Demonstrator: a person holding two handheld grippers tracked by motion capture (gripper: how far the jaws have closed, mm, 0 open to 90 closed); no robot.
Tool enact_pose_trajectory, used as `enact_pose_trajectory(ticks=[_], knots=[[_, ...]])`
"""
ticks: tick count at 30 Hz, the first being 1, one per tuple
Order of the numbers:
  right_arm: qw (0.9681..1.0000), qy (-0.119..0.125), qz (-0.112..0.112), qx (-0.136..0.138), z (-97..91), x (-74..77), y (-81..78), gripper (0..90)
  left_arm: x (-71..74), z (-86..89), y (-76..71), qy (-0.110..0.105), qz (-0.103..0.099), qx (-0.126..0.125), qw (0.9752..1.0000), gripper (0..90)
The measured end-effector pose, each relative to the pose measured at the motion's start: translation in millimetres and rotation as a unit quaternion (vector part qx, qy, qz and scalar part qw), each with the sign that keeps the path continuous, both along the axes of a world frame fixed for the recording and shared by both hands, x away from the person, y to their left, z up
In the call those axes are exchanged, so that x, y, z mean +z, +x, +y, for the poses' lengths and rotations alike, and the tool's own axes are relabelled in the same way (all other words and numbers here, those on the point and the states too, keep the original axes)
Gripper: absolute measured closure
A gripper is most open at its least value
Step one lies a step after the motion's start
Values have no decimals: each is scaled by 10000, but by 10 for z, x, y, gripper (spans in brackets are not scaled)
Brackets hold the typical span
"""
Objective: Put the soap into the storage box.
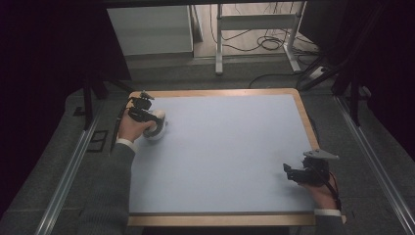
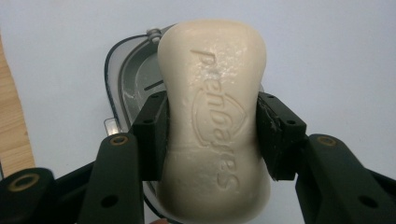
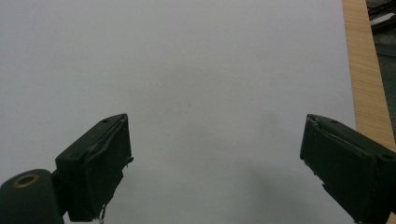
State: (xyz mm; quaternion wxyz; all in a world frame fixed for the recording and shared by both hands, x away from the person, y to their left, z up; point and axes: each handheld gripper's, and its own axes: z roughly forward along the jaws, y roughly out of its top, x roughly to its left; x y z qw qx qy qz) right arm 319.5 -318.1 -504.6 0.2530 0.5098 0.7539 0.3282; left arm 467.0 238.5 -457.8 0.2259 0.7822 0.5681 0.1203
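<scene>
Soap (image 2: 215,121) sat pinched between the pads of the left gripper (image 2: 212,135), one black pad pressed to each long side of the cream bar, whose stamped lettering faced the camera. Just behind and under the bar lay a soap dish (image 2: 128,88), grey with a clear rim, resting on the pale blue table (image 2: 327,56); whether the bar touched the dish could not be told. In the high view the left gripper (image 1: 147,117) held the soap (image 1: 157,118) over the white dish (image 1: 155,133) near the table's (image 1: 220,147) far left corner, close to its wooden edge. The right gripper (image 1: 299,174) rested near the table's right edge, well apart from the soap. In its own view the right gripper (image 3: 215,168) stood spread wide, with nothing between the pads but bare blue surface.
</scene>
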Motion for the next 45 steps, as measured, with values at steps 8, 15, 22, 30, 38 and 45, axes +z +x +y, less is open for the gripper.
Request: enact_pose_trajectory(ticks=[8, 15, 22, 30, 38, 45], knots=[[10000, -1, 6, -1, -2, -1, 0, 85, -93, -2, 33, 90, 123, 54, 9999, 495], [10000, -20, 4, -33, -4, -6, 3, 84, -152, 19, 42, 52, 157, 95, 9998, 491], [10000, -21, 13, -39, -5, -13, 7, 85, 86, -10, -63, -290, -245, -52, 9993, 377], [10000, -22, 7, -34, -3, -7, 2, 85, 197, -132, -215, -364, -441, -406, 9975, 313], [10000, -32, 13, -17, -1, -8, 2, 85, 147, -224, -430, -456, -573, -763, 9944, 281], [10000, -21, 19, -7, 4, -4, -2, 85, 33, -221, -604, -481, -688, -1029, 9911, 281]])
